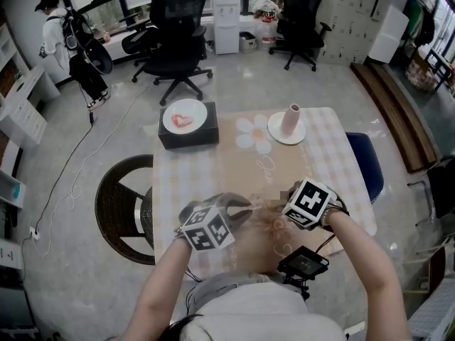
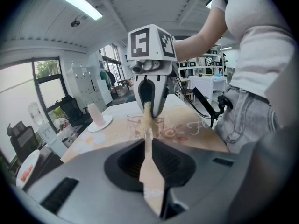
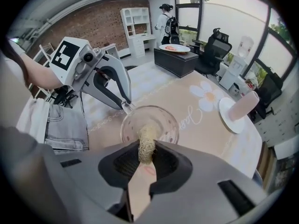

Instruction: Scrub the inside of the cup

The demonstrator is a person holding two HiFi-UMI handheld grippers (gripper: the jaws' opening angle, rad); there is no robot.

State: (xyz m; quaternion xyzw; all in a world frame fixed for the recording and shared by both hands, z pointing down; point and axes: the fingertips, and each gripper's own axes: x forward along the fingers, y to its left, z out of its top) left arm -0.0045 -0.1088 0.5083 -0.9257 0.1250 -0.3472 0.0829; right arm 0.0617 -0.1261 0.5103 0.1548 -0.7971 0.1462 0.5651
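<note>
The scrubbing step is in hand. The glass cup (image 3: pixel 161 122) stands on the beige floral mat (image 3: pixel 173 94) at the near edge of the table, low in the centre of the head view between the 2 grippers, and it fills the middle of the right gripper view.

The left gripper (image 3: pixel 127 107) reaches in from the upper left of that view. Its jaws are drawn narrow and pinch the cup's rim on the left side, steadying it. In its own view the cup's wall sits right at the jaw tips.

The right gripper (image 3: pixel 145 155) is clamped on a straw-coloured fibrous scrubber (image 3: pixel 146 143). It points steeply down, and the tuft pokes over the rim into the cup's mouth. How deep the tuft reaches, and whether it touches the bottom, cannot be told.

Judging by this, the next move calls for working the tuft round the inner wall and down to the base. The left pinch has to hold firm, since a sideways push on a light glass held by 1 edge could tip it or slip it free.

As for writing, a cursive word (image 3: pixel 194 115) runs across the mat beside the cup, too curved and distorted to read with confidence. Each gripper carries a cube with black-and-white square markers (image 3: pixel 70 55). No brand or label shows on the cup.
</note>
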